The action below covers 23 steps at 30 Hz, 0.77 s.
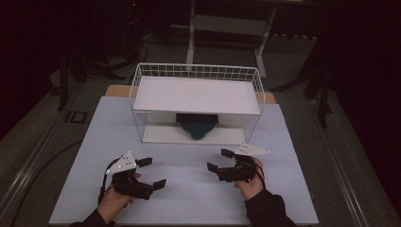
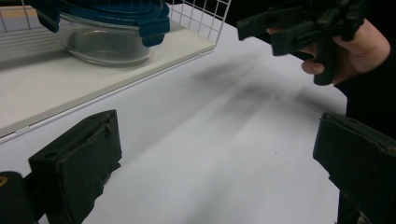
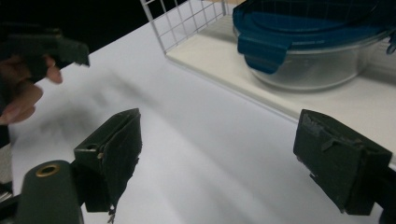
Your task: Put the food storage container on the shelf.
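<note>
We held left hand-held gripper (image 1: 147,172) and right hand-held gripper (image 1: 220,160) spread, empty, above white counter (image 1: 189,189). Clear glass bowl with blue clip lid (image 3: 312,44) sat under white wire shelf (image 1: 196,94). Likely pre-reach; next move needs low approach under shelf.

Two grippers were there, a left gripper (image 1: 152,171) and a right gripper (image 1: 220,160). Ahead of them stood one wire shelf (image 1: 196,71) and one lidded glass bowl (image 1: 197,126).

Pale desk (image 1: 189,189) carried white wire rack (image 1: 196,101) at middle of far edge. Glass container with blue lid (image 1: 197,125) sat on rack's lower shelf.
</note>
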Tool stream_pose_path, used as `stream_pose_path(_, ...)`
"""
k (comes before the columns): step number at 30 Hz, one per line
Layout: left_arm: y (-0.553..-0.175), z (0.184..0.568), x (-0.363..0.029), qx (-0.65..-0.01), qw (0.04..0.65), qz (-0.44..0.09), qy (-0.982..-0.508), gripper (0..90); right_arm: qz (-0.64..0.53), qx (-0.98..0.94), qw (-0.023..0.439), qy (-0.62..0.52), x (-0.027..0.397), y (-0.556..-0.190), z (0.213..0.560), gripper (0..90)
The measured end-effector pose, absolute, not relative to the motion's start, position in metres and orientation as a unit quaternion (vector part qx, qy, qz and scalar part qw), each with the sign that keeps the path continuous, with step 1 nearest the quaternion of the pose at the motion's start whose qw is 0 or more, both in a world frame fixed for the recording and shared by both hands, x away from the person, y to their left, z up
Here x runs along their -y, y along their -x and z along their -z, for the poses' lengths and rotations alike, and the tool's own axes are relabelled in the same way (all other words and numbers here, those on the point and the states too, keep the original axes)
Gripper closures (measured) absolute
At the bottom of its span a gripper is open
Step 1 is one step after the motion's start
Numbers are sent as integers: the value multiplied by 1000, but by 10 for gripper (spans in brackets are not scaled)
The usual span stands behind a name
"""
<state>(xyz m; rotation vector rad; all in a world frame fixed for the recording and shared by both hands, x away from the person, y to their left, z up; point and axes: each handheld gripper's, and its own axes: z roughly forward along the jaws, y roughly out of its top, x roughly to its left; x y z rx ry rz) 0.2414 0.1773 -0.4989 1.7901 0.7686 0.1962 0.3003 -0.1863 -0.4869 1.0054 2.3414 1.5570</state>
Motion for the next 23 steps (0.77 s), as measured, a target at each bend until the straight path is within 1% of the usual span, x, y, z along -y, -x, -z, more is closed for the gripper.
stream_pose_path(15, -241, 498, -177, -321, 561, -84, -758, 13, -504, -790, 94, -337, 214, -275, 495, 157)
stream_pose_path(23, -241, 499, -176, -320, 562, -84, -758, 13, -501, -789, 96, -342, 222, -274, 500, 159)
